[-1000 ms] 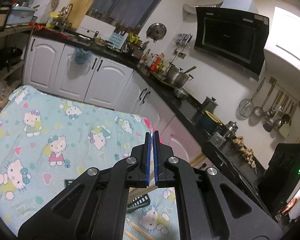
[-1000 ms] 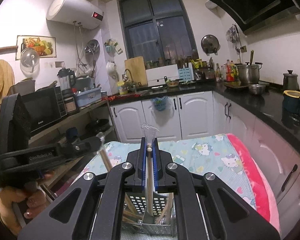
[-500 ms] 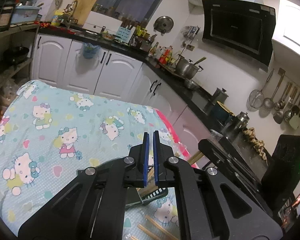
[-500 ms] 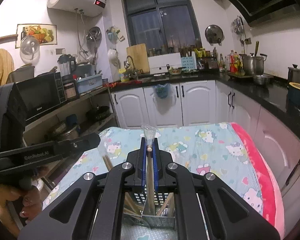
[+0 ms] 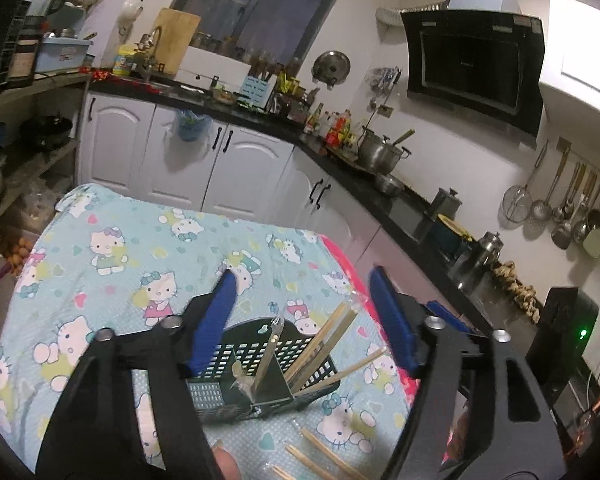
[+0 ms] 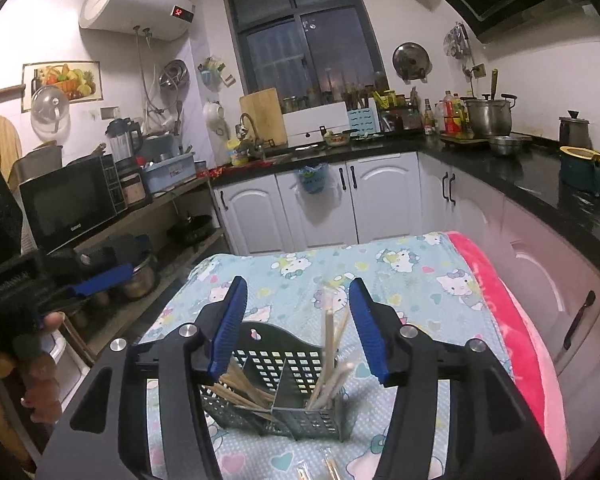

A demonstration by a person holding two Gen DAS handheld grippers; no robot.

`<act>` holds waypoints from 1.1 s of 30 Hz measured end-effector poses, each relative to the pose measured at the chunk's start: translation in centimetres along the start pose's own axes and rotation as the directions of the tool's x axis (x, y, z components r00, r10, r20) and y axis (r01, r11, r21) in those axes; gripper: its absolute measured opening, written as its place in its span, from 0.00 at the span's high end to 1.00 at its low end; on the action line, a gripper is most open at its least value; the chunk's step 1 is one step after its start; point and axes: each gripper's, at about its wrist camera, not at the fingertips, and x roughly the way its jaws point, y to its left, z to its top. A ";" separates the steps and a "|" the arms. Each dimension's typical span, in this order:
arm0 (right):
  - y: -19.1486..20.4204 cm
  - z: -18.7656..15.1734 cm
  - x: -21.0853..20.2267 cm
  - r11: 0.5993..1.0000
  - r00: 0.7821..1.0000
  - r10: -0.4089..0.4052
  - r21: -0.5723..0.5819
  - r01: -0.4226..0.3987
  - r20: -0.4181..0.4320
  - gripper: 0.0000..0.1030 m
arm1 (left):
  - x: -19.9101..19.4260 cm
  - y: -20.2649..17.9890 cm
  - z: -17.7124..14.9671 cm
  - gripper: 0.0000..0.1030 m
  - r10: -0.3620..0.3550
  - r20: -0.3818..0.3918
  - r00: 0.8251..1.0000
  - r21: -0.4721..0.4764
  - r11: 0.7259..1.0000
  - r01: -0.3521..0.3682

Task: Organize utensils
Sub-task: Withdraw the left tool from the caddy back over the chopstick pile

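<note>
- The left gripper (image 5: 302,292), black with blue-padded fingers, has its jaws spread wide and holds nothing; neither pad touches anything.
- The right gripper (image 6: 298,304), of the same build, is likewise spread wide and empty.
- From the right wrist view, the left gripper shows off to the left side, level and pointing right, held in a bare hand (image 6: 28,364) wrapped round its handle.
- Both tools hang above the table, tilted down toward it.
- The black perforated plastic utensil caddy (image 5: 256,364) sits below and between the left gripper's fingers, close to their bases, on the light-blue cartoon-cat tablecloth (image 5: 112,248).
- In the right wrist view the same caddy (image 6: 276,364) lies below the gap between that tool's fingers, a divider splitting it into compartments.
- Wooden chopsticks (image 6: 330,344) stand leaning in the compartment nearer the right-hand finger, their tips reaching up between the fingers without touching either pad; more sticks lie slanted in the compartment on the left-hand side.
- Loose wooden chopsticks in clear wrappers (image 5: 320,452) lie flat on the cloth nearer the left tool's body than the caddy, just beside it.
- Beyond the fingertips stand white kitchen cabinets (image 6: 312,204) under a black counter.
</note>
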 end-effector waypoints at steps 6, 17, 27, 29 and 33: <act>-0.4 -0.1 -1.6 1.000 1.000 -0.004 0.002 0.004 -0.001 0.44 | -2.0 0.1 0.2 0.16 0.001 0.033 0.999 -0.015 1.000 -0.001; -0.3 -0.4 -4.2 1.000 1.000 0.000 -0.008 0.000 0.011 0.36 | -4.5 0.7 -1.2 0.10 0.004 0.045 0.999 -0.027 1.000 -0.003; 0.7 -1.4 -6.5 0.999 1.000 0.023 -0.041 -0.022 0.013 0.31 | -6.6 1.4 -3.3 0.10 0.019 0.042 0.999 -0.037 0.999 -0.017; 0.8 -1.6 -6.9 0.999 1.000 0.029 -0.043 -0.028 0.011 0.30 | -7.0 1.5 -3.9 0.10 0.018 0.039 0.999 -0.044 0.999 -0.017; 1.4 -2.0 -7.5 0.998 0.999 0.037 -0.058 -0.037 0.007 0.29 | -7.4 1.6 -4.9 0.10 0.018 0.028 0.999 -0.044 0.999 -0.017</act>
